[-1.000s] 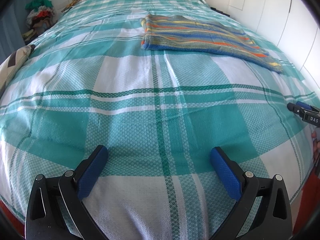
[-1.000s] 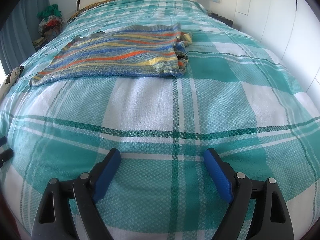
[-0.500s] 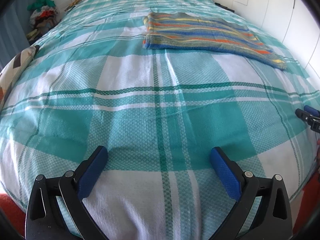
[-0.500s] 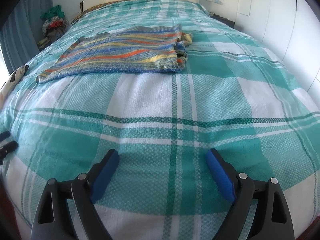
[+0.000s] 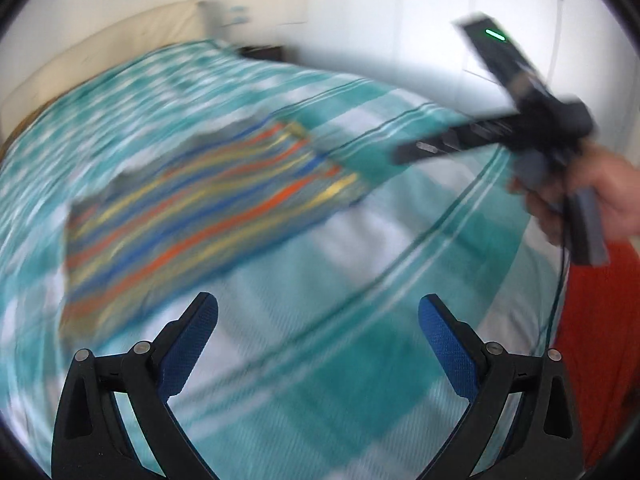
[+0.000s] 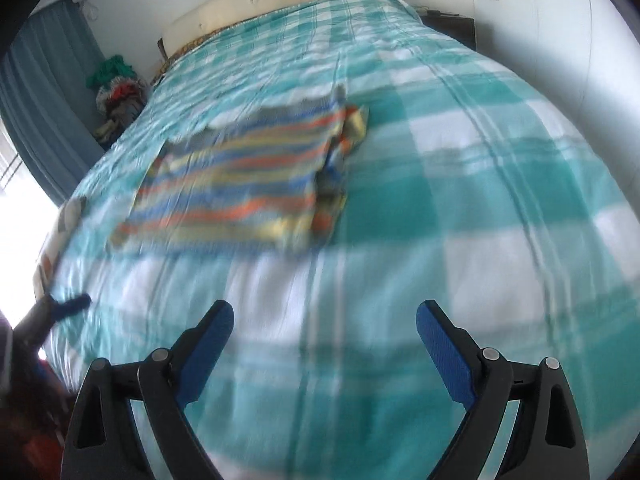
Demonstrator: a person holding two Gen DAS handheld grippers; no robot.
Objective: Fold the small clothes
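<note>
A small striped garment (image 5: pixel 208 208) in blue, orange and yellow lies flat on the teal plaid bedspread (image 5: pixel 340 340); it also shows in the right wrist view (image 6: pixel 248 180), with a bunched edge on its right side. My left gripper (image 5: pixel 318 336) is open and empty, held above the bed short of the garment. My right gripper (image 6: pixel 324 340) is open and empty, also short of the garment. Both views are blurred by motion. The right gripper's body, held in a hand, shows at the right of the left wrist view (image 5: pixel 520 128).
A cream headboard (image 6: pixel 280 0) stands at the far end. A pile of clothes (image 6: pixel 116 92) sits by the blue curtain (image 6: pixel 44 100) at the left. White wardrobe doors (image 5: pixel 440 8) line the right side. A dark nightstand (image 6: pixel 452 26) is at the far right.
Both grippers have lifted and swung toward the garment. The left view has turned sharply right, bringing the right gripper and hand into sight. Both grippers stay open.
</note>
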